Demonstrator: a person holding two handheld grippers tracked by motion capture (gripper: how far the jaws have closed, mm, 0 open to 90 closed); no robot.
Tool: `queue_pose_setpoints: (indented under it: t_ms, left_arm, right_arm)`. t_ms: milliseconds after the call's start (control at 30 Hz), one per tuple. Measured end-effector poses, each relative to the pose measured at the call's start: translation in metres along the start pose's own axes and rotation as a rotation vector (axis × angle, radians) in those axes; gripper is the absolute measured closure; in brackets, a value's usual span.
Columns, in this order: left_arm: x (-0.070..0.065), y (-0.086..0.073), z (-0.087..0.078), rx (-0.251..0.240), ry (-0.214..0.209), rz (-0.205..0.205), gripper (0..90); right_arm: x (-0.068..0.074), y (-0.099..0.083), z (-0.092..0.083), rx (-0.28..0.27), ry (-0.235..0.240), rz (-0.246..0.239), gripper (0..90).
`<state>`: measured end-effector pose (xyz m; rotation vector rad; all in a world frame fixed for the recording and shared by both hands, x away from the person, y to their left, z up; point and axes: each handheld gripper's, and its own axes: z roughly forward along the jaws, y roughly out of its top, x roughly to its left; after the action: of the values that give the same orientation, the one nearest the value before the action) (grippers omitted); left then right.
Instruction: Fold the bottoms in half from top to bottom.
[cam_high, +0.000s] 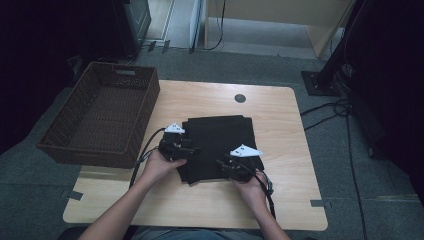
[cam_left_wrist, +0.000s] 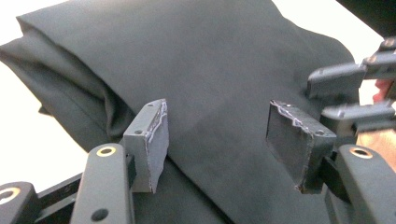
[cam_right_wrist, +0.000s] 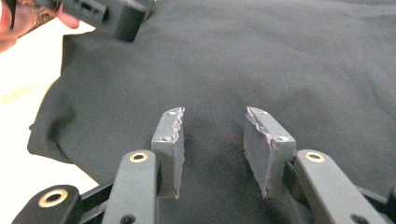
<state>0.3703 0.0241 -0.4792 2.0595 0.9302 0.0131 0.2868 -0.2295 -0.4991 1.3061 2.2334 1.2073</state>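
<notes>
Pale wood table (cam_high: 280, 115) bears folded matte black cloth (cam_high: 220, 142)

We see a light wooden table with rounded corners (cam_high: 280, 107), standing on a grey carpeted floor (cam_high: 350, 165). A small round dark disc (cam_high: 240, 98) sits in its top near the far edge. A folded black cloth (cam_high: 220, 140) lies flat near the middle of the table, its layers stacked unevenly at the near edge. A dark brown rectangular woven basket (cam_high: 75, 145) rests at the table's left side and overhangs its left edge. Grey tape strips (cam_high: 316, 203) mark the near corners.
</notes>
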Motion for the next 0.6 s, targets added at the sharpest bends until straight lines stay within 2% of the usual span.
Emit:
queue_pose_setpoints:
  t_ms: [67, 333, 433, 600]
  left_arm:
    - [0.005, 0.004, 0.002, 0.0, -0.01, -0.005, 37.9]
    - [0.027, 0.023, 0.009, 0.014, 0.021, -0.013, 37.3]
    - [0.034, 0.03, 0.014, 0.008, 0.01, -0.027, 37.0]
    - [0.041, 0.039, 0.019, -0.001, 0.015, -0.039, 35.8]
  right_arm:
    - [-0.001, 0.0, 0.001, 0.002, 0.001, 0.001, 58.7]
    - [-0.002, -0.003, 0.005, 0.0, 0.005, 0.001, 58.2]
    - [-0.002, -0.003, 0.005, 0.002, 0.007, -0.003, 57.5]
    - [-0.001, -0.003, 0.006, 0.001, 0.004, -0.013, 57.2]
